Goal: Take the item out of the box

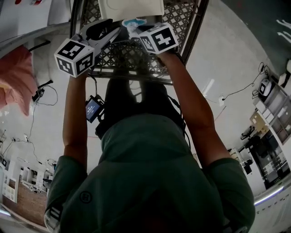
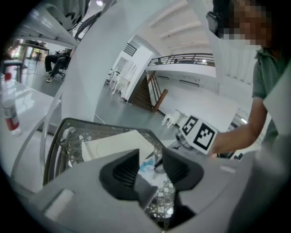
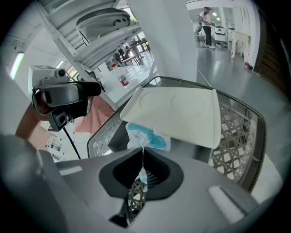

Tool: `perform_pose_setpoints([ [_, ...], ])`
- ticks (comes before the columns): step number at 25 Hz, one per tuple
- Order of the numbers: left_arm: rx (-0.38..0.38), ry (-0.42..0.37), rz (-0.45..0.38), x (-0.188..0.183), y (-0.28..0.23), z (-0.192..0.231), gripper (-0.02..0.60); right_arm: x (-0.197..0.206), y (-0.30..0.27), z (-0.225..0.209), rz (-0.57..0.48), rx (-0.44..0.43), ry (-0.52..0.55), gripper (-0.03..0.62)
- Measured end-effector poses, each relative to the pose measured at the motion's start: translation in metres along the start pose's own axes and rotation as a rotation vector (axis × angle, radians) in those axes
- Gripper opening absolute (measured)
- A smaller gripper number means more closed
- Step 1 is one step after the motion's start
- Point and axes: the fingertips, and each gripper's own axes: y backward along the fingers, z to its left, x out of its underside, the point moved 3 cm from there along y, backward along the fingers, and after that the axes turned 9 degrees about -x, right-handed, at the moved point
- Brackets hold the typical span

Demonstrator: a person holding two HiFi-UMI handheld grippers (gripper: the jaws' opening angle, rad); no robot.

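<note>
A flat white box (image 1: 131, 8) lies on the lattice-topped table (image 1: 182, 27) at the top of the head view. At its near edge, the item is a small blue-and-white packet (image 1: 133, 22). In the right gripper view the packet (image 3: 146, 136) hangs out from under the box (image 3: 177, 113). My right gripper (image 3: 142, 152) is shut on its thin lower edge. My left gripper (image 1: 113, 34) hovers just left of the packet, open and empty. In its own view the left gripper (image 2: 151, 157) frames the packet (image 2: 146, 166), which lies beyond its fingertips, beside the box (image 2: 116, 143).
The table has a dark metal rim (image 3: 245, 113) around woven lattice. A pink cloth (image 1: 16, 77) lies at the left, and a camera on a stand (image 3: 61, 98) stands beyond the table. A bottle (image 2: 9, 113) sits on a white surface. A small screen (image 1: 93, 109) hangs at the person's waist.
</note>
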Motion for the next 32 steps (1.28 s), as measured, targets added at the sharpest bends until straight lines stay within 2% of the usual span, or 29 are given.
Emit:
perform_pose_setpoints([
  [13,-0.015,-0.076,-0.064,-0.055,0.048,-0.048,0.156,-0.027,0.094,0.039,-0.183,0.009,0.044,0.008],
  [20,-0.004,-0.135,-0.084,-0.082,0.074,-0.089,0.153,-0.03,0.156,0.069,-0.288,0.012,0.071,0.009],
  [32,-0.005,-0.229,-0.186,-0.136,0.131,-0.14,0.127,-0.041,0.266,0.127,-0.48,0.057,0.181,0.009],
])
